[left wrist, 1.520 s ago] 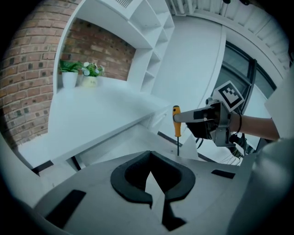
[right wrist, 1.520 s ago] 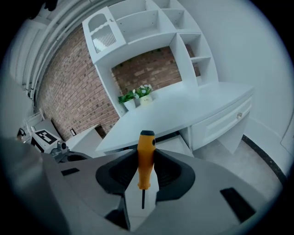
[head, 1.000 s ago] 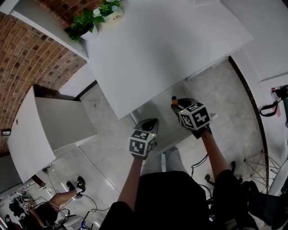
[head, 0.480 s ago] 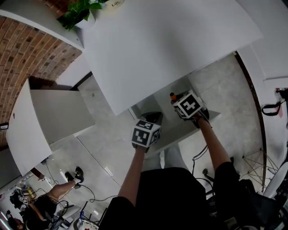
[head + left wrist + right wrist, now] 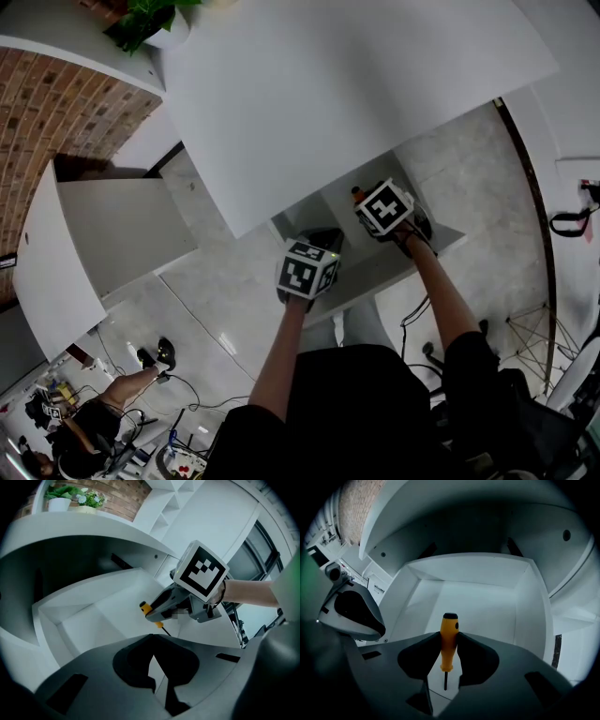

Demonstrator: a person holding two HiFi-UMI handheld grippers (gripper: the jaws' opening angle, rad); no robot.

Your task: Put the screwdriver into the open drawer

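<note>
The screwdriver (image 5: 449,637) has an orange handle with a black cap and a thin dark shaft. My right gripper (image 5: 449,645) is shut on the handle and points steeply down over the open white drawer (image 5: 487,604). In the left gripper view the same screwdriver (image 5: 146,608) sticks out of the right gripper (image 5: 158,615) above the drawer (image 5: 89,618). In the head view its orange end (image 5: 357,195) shows past the right marker cube (image 5: 384,208). My left gripper (image 5: 151,639) hangs beside it near the drawer's front, jaws shut on nothing.
The drawer slides out from under a wide white tabletop (image 5: 328,84). A potted plant (image 5: 141,23) stands at its far left corner by a brick wall (image 5: 66,103). A white cabinet (image 5: 94,244) is at the left. A person (image 5: 112,422) sits on the floor at lower left.
Both grippers have sunk toward the drawer, the right one more and tipped further down, still gripping the screwdriver. The left gripper stayed shut and empty.
</note>
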